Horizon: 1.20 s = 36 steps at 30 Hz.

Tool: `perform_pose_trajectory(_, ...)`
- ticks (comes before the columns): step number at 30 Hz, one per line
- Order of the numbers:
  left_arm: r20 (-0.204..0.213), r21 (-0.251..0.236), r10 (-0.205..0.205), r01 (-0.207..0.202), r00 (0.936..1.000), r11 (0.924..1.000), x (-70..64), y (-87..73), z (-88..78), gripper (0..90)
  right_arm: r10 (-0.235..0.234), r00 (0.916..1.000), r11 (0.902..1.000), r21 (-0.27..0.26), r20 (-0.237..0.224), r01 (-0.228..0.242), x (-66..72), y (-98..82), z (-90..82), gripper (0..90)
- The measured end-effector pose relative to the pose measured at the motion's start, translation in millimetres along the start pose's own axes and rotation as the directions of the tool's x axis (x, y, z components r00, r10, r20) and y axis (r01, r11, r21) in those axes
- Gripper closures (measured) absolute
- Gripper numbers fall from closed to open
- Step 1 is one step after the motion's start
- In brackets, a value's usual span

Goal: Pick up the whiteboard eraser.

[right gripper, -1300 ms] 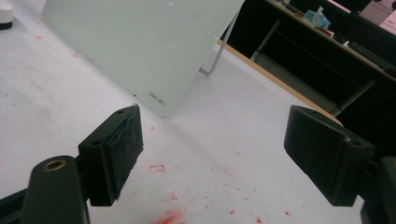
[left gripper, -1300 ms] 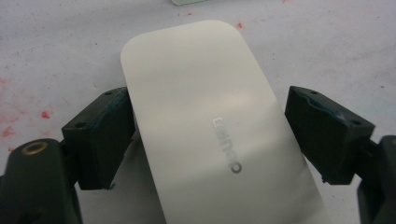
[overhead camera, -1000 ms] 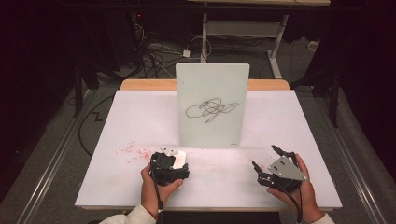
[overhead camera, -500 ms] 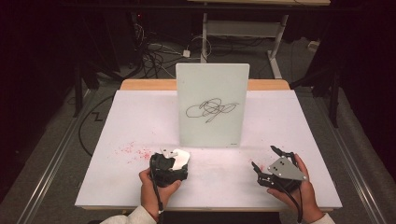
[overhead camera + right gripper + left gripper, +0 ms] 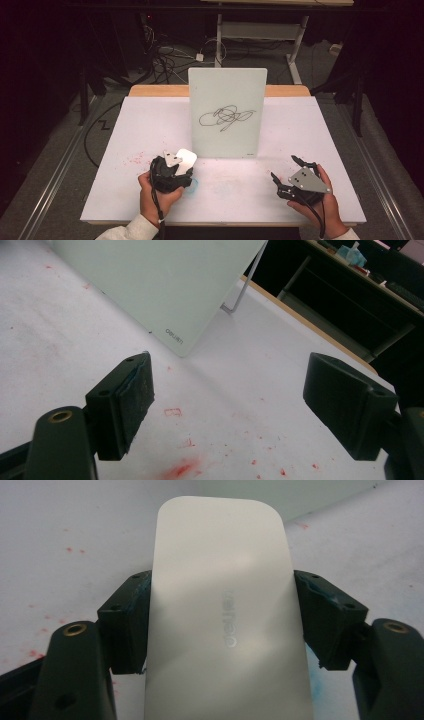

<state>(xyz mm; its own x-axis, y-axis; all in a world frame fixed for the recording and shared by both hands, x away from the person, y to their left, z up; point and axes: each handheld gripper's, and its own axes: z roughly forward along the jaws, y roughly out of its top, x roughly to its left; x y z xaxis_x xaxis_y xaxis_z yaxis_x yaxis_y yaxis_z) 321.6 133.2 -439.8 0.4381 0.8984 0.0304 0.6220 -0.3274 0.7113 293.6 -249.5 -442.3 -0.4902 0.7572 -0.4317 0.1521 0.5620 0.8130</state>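
A: Pale glass whiteboard [image 5: 227, 112] with rounded corners is standing upright at mid-table, leaning back slightly on a thin wire stand [image 5: 243, 286]. A black looping scribble [image 5: 226, 118] is sitting across its centre; small grey lettering is showing at its lower corner.

B: And the flat white rounded-rectangle eraser [image 5: 220, 625]?

A: It is sitting between the left gripper [image 5: 172, 170]'s two black jaws, both pressing its long edges. It is poking out beyond them, just in front of the board's lower left corner.

Pale green board [image 5: 227, 112] with black scribble [image 5: 226, 117]; red-speckled white table [image 5: 130, 125].
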Motion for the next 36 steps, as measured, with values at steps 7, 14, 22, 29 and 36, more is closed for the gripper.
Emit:
perform_pose_trajectory(7,-0.044,-0.033,0.019,-0.020,0.9989,0.9992,23.5,5.3,-3.1,28.8,0.002,1.0000,1.0000,-0.003,-0.003,-0.002,-0.4,-0.1,0.1,20.8)
perform_pose_trajectory(14,-0.052,-0.063,0.011,-0.014,0.9986,0.9979,45.7,10.6,-2.1,28.8,0.009,0.9999,1.0000,0.000,-0.005,-0.009,-1.3,-0.6,0.4,20.8)
perform_pose_trajectory(22,-0.046,-0.094,0.020,-0.024,0.9988,0.9953,64.9,15.8,-1.4,28.8,0.013,0.9999,0.9999,-0.001,-0.001,-0.013,-3.1,-1.1,0.9,20.8)
perform_pose_trajectory(29,-0.073,-0.140,0.050,-0.060,0.9961,0.9883,69.0,19.5,-4.9,28.8,0.016,0.9999,0.9999,0.002,0.004,-0.016,-3.4,-1.2,1.9,20.8)
perform_pose_trajectory(36,-0.095,-0.207,0.112,-0.130,0.9891,0.9698,62.1,23.4,-12.3,28.8,0.026,0.9996,0.9997,-0.003,0.014,-0.026,-5.8,-0.9,3.0,20.8)
